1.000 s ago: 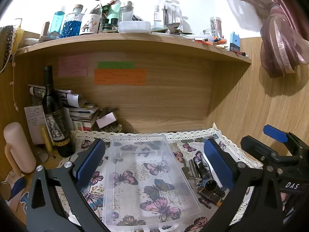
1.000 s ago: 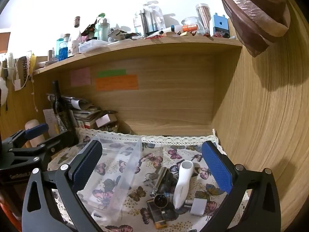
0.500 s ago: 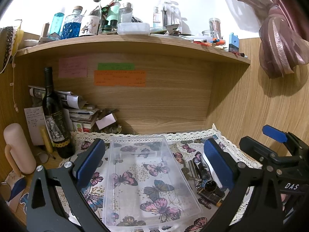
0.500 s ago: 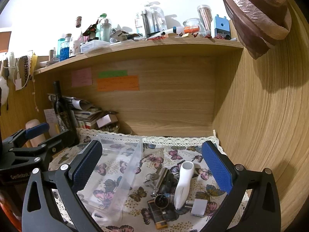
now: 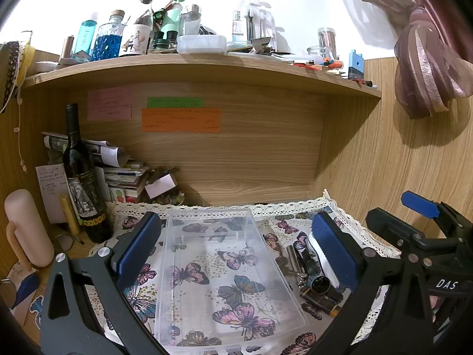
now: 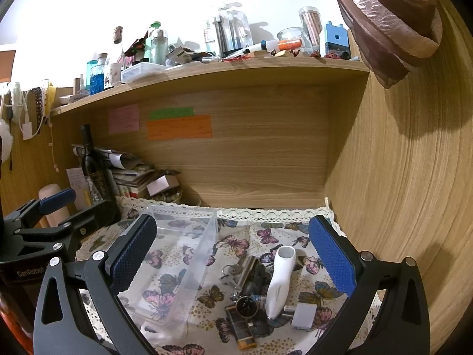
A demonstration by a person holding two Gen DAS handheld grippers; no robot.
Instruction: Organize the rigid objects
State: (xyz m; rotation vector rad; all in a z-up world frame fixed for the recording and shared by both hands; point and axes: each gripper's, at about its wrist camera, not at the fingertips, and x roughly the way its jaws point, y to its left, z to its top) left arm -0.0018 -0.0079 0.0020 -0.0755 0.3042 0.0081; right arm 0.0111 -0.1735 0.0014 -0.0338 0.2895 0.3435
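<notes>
A clear plastic tray lies empty on the butterfly cloth, between the fingers of my open left gripper; in the right wrist view the tray sits left of centre. A pile of small rigid objects lies right of it: a white handheld device, keys, a metal cylinder, a round black lens-like piece, a lighter and a white adapter. My right gripper is open above this pile, empty. The pile also shows in the left wrist view.
A wine bottle, stacked papers and a pink flask stand at the back left. A cluttered shelf hangs overhead. A wooden wall closes the right side. The left gripper's body shows at the left.
Both grippers have eased slightly forward and lower over the cloth. Nothing was grasped or moved.
</notes>
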